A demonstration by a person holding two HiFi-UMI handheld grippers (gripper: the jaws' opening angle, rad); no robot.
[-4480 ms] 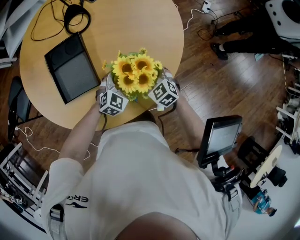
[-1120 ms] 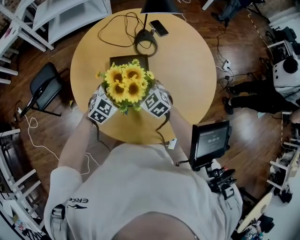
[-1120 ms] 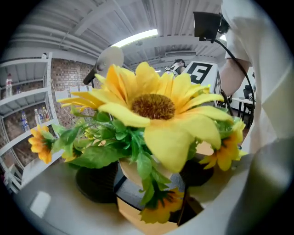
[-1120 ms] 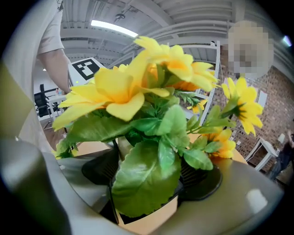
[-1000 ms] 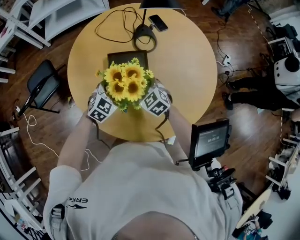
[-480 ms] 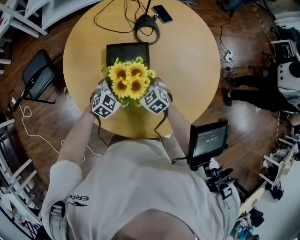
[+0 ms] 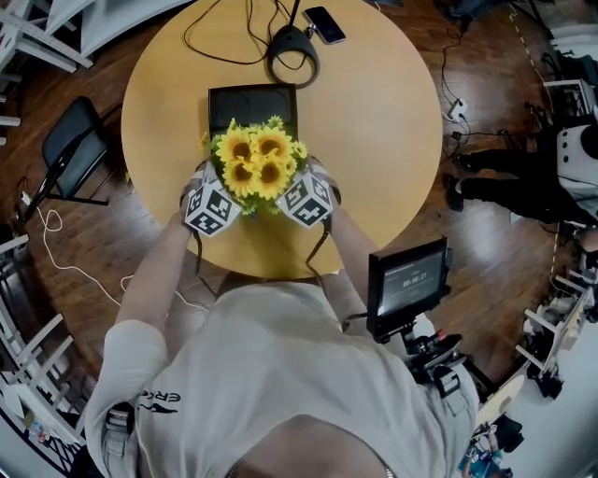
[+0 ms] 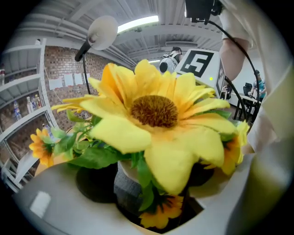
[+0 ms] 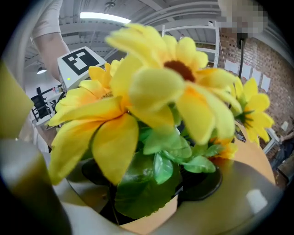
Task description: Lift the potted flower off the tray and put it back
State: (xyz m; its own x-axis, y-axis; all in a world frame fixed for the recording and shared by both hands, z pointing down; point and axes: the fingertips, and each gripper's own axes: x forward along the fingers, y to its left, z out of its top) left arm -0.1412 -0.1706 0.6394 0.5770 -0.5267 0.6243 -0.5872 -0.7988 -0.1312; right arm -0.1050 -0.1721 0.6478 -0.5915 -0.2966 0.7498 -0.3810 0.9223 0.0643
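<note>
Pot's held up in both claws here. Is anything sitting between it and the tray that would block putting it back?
Nothing visible does. The tray shows bare beyond the pot, whose flowers hide its near edge. The lamp base and phone lie farther off on the table.

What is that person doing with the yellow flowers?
A person is holding the potted flower between two grippers, the left gripper on one side and the right gripper on the other. Both are closed on the pot under the blooms. It is over the round table, at the near edge of the dark tray. Whether the pot is touching the tray cannot be told.
</note>
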